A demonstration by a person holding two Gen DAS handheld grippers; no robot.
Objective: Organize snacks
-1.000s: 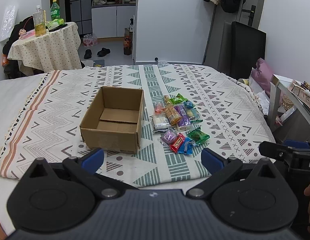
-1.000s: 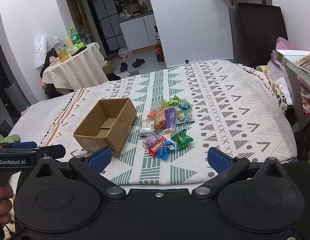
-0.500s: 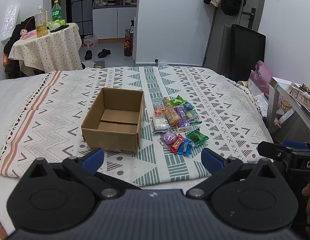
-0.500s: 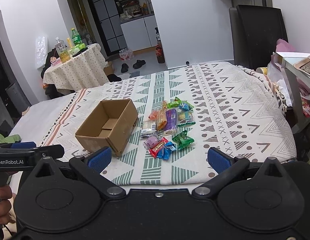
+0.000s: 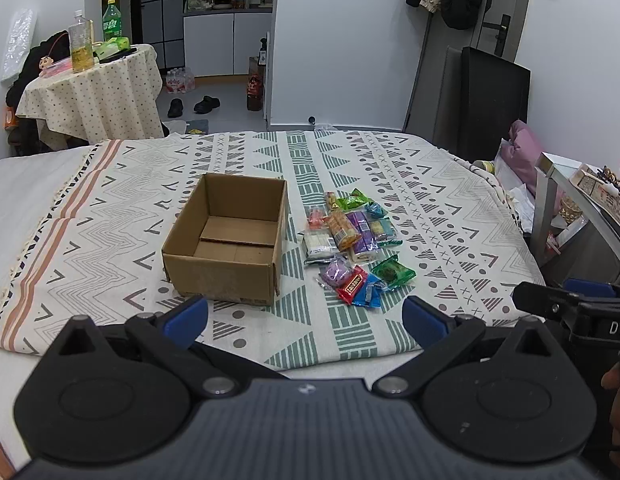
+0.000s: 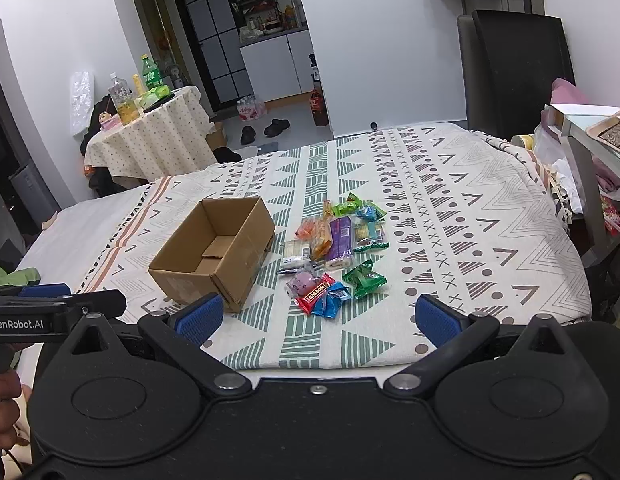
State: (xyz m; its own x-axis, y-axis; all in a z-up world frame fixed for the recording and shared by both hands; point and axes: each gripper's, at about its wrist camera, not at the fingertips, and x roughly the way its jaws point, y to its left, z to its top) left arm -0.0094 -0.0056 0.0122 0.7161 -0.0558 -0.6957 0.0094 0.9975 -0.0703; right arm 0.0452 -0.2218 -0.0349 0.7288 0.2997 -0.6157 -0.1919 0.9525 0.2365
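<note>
I'm at the very start, both my left fingers and right fingers spread wide and empty over the bed's near edge, the snacks heaped mid-bed beside the empty box, so next I must reach forward for one packet.

The cardboard box is matt brown paperboard, the snack packets are glossy, crinkled plastic film (light glints off them), the patterned bedspread is woven matt cloth, and the left gripper is matt black plastic with textured blue pads.
</note>
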